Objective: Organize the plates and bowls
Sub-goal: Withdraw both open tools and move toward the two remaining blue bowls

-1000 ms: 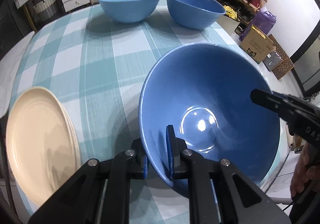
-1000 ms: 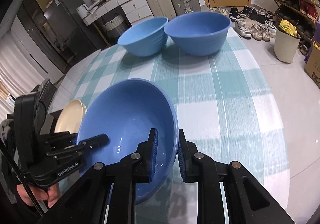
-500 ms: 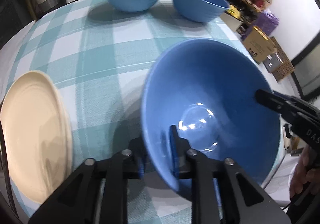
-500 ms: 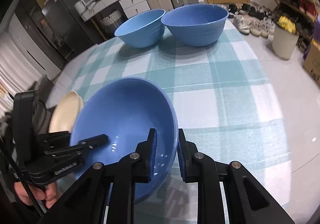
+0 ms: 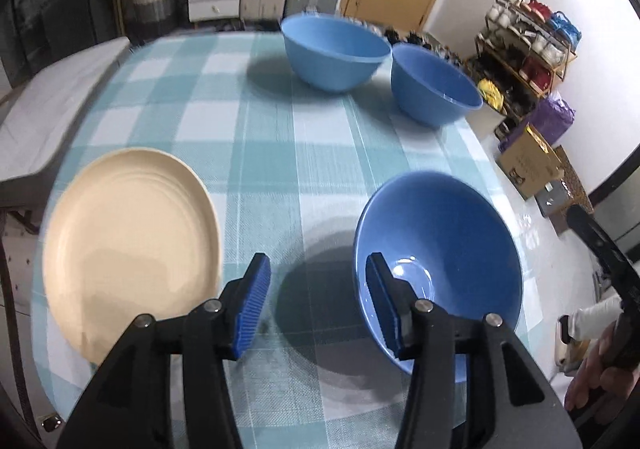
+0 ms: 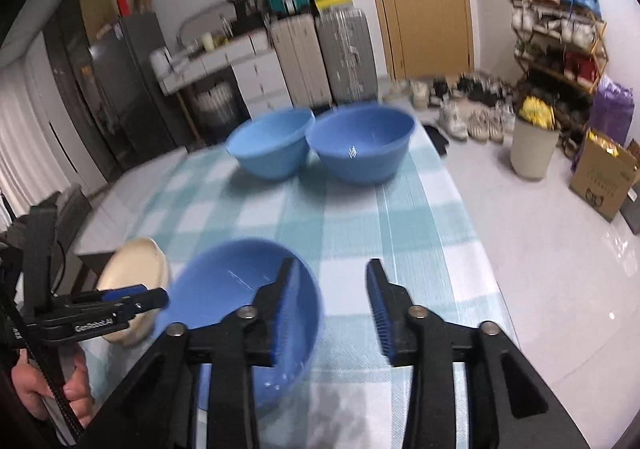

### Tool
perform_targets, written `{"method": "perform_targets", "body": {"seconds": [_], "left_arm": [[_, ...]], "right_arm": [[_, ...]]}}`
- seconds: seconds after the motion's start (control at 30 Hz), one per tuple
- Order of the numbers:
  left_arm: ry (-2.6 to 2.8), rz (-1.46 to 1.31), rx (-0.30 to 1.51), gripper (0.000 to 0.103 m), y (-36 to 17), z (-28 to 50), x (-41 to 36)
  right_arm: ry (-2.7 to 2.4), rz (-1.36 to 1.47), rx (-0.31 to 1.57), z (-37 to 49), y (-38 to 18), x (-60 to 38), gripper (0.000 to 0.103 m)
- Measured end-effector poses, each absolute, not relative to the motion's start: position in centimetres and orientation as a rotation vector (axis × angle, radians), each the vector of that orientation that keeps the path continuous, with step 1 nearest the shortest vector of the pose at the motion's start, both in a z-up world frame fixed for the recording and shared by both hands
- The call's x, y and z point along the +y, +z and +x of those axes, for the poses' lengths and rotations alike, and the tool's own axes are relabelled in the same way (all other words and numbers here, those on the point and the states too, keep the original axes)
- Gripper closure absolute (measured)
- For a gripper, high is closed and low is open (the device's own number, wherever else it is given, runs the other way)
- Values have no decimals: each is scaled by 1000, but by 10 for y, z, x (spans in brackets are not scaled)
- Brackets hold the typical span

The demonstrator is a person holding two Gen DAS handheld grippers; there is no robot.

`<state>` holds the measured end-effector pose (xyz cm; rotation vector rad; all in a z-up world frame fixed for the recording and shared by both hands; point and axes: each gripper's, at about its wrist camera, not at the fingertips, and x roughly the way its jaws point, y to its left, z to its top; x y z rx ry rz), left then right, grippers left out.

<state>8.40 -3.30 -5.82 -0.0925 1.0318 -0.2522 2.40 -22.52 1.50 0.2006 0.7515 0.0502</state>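
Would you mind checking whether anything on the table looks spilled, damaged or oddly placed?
No spill or damage shows. The cream plate overhangs the table's near edge, and the near blue bowl stands apart from the two far bowls.

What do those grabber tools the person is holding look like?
Each is black plastic with silver rivets and two fingers lined with ribbed blue pads. The left gripper carries white "GenRobot.AI" lettering and a black cable. A white cuff shows near the right hand.

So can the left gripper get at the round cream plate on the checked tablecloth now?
Probably yes: the left gripper has its jaws opening with nothing between them, and the round cream plate lies uncovered just beside it.
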Motion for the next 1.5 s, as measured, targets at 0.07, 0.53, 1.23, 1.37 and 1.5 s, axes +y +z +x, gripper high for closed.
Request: {"method": "perform_targets", "body": {"seconds": [0.07,0.53,1.23,1.37,1.5], "left_arm": [[-249,-72,992,51,-51,79,-35],[-211,-54,761,5,-20,43,-37],[-188,37,596,4,-1,6,-50],[-190,56,620,4,-4,12,-49],[-142,119,627,4,-2,31,-41]], "right_arm": [[58,184,701,16,26,-220,36],[155,6,519,-38,56,-159,1],[41,127,537,-58,45,-179,1],[51,138,549,-57,48,-180,1],[105,217,552,-45,65,-193,1]]}}
